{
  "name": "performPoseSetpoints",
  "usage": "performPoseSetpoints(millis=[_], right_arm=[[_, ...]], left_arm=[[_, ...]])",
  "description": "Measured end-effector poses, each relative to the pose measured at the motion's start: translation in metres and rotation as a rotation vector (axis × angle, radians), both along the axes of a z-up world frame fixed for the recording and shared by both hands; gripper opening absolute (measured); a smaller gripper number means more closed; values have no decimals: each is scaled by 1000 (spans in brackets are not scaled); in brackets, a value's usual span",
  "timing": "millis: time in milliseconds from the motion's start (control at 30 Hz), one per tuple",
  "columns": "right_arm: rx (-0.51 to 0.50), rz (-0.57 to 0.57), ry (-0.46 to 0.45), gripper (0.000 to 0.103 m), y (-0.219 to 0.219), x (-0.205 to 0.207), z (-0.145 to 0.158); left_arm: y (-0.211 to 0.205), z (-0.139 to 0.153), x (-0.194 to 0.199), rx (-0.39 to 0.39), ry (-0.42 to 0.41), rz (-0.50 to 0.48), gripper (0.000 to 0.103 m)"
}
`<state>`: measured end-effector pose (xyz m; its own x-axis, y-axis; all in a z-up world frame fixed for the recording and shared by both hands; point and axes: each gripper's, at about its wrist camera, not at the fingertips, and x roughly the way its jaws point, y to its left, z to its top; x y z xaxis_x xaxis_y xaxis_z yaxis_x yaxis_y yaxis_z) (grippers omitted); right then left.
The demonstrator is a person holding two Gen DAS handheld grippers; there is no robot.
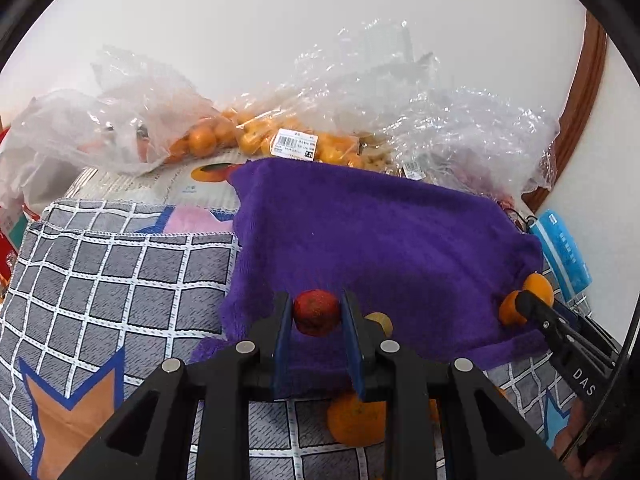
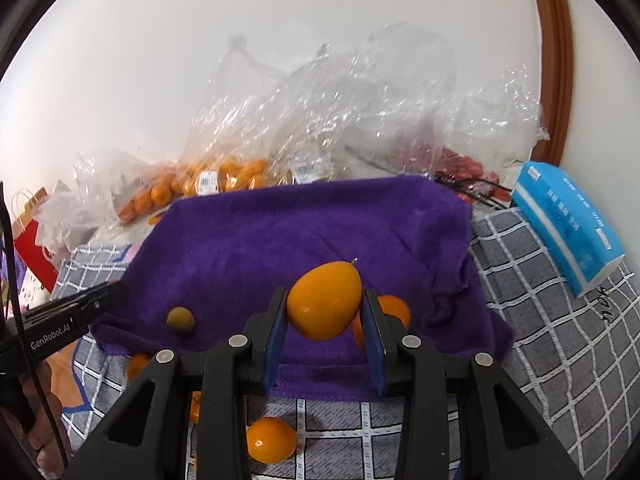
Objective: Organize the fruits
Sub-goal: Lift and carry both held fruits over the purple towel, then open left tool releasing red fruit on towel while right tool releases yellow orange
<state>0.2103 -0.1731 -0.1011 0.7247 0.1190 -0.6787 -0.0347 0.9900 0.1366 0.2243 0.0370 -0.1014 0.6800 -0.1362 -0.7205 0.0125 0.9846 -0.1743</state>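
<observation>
Nearest the left wrist camera, the left tool [image 1: 317, 312] is clenched on a small round red fruit [image 1: 316, 311] with a dull, faintly rough skin, pinched from both sides by the flat blue pads [image 1: 282, 344] just above the near edge of the purple towel [image 1: 380, 236]; the fruit is too round to show any long axis. Below that tool a smooth orange citrus [image 1: 352, 420] lies on the grey grid-patterned cloth [image 1: 112, 280], and a small olive-green fruit [image 1: 382, 320] peeks out beside the right-hand pad, resting on the towel. In the right wrist view the right tool [image 2: 325, 314] grips an egg-shaped orange fruit [image 2: 324, 300], glossy-skinned, its long axis tilted with the narrow stem tip pointing up and to the right, held over the towel's front part. Another orange fruit [image 2: 394, 308] sits on the towel just behind the right-hand pad, and a glossy oval one [image 2: 271, 440] lies on the grid cloth below, its long axis roughly level. The towel is plush, deep-piled and lightly creased. On the cloth to the right lies a blue, soft-sided tissue pack [image 2: 564, 224]. Farther back, crinkled clear plastic bags [image 2: 340, 120] are heaped against the white wall [image 2: 280, 8], some holding many small orange fruits [image 2: 236, 174] and bearing a white price label [image 1: 294, 143]
</observation>
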Motion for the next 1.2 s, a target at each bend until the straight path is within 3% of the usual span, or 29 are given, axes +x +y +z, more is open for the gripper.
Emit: performPoseSetpoints(millis=[400, 900, 1033, 1200], right_arm=[[-16, 34, 45, 36, 9, 8, -23], [-29, 32, 54, 37, 9, 7, -25], [-29, 19, 28, 51, 7, 1, -14], [-39, -1, -10, 59, 4, -15, 3]], left_arm=[[-3, -19, 10, -5, 47, -17, 24], [-7, -19, 9, 2, 44, -42, 27], [-4, -13, 6, -20, 45, -38, 31], [0, 0, -6, -32, 22, -33, 43]])
